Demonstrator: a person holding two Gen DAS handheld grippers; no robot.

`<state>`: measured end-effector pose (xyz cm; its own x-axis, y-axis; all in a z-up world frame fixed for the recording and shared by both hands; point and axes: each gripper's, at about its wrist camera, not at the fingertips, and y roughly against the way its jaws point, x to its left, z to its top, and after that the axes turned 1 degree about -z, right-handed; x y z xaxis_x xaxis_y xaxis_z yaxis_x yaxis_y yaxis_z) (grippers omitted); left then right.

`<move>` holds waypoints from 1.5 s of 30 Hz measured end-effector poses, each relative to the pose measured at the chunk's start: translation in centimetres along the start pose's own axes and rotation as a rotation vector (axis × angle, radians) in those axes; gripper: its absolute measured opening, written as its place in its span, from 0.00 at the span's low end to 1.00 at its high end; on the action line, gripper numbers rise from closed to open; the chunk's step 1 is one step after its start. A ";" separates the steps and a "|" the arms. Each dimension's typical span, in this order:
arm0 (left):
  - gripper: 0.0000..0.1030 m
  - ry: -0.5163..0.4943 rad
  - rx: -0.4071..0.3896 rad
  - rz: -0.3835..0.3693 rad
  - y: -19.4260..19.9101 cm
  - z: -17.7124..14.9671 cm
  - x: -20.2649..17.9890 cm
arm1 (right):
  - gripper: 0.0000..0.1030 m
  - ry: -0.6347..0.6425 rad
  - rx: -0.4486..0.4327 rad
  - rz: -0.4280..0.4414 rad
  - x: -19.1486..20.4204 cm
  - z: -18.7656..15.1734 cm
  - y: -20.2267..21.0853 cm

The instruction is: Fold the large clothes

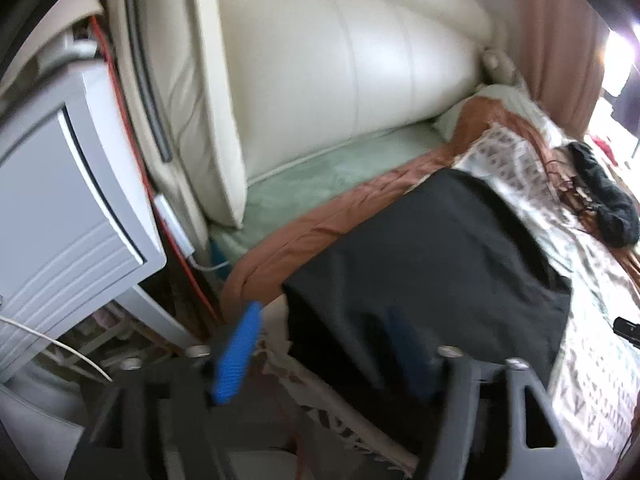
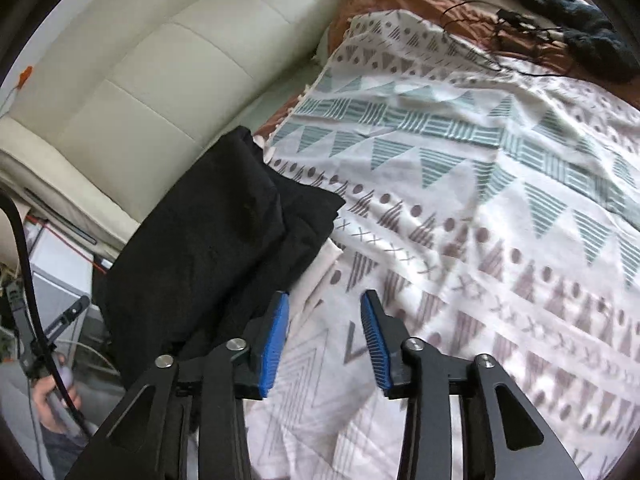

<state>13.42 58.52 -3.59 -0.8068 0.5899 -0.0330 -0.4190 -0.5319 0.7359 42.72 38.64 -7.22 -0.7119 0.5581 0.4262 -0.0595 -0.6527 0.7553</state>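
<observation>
Your left tool (image 1: 320,364) is spread wide. One blue pad (image 1: 236,352) hangs out past the edge of the bed (image 1: 332,160), and the other pad is a dim blur against the black clothing (image 1: 432,256). You cannot tell if that pad touches the cloth, and the tool does not look like it holds anything. The picture is smeared, so a grab now could miss.

The black clothing lies folded at the edge of the bed, on the patterned blanket (image 2: 460,208), close to the cream headboard (image 2: 152,80). Part of it droops over the side. If you tug it or bump it that way, it could slide off to the floor. If you grab too deep, you could pinch the blanket with it and drag both.

Your right tool (image 2: 325,344) is open about halfway and holds nothing. It hovers over the blanket, just beside the black clothing. Its left pad sits right at the cloth's edge, so a push could mess up the fold.

Farther right, thin black wires (image 2: 516,28) and a dark knitted thing (image 2: 580,28) lie at the far end of the bed. A big swing of cloth could catch on them.

No words, brands or labels can be read anywhere.
</observation>
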 end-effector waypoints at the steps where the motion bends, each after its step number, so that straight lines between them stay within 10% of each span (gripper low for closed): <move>1: 0.77 -0.015 -0.014 -0.006 0.7 0.0 -0.5 | 0.42 0.001 -0.006 -0.005 -0.2 -0.3 0.8; 6: 0.86 -0.028 -0.047 -0.057 2.9 -0.4 -2.8 | 0.69 0.021 -0.088 -0.114 -0.3 -1.6 5.2; 20: 0.97 -0.118 -0.116 -0.213 7.2 -3.9 -8.8 | 0.97 -0.023 -0.214 -0.246 -3.2 -6.6 13.0; 45: 0.99 -0.282 -0.238 -0.427 18.3 -17.6 -11.5 | 0.99 -0.057 -0.437 -0.400 -3.8 -26.2 24.5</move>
<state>7.72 31.27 -1.64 -0.4164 0.9049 -0.0882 -0.7926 -0.3138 0.5229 25.65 7.10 -3.43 -0.5371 0.8228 0.1860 -0.6067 -0.5300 0.5925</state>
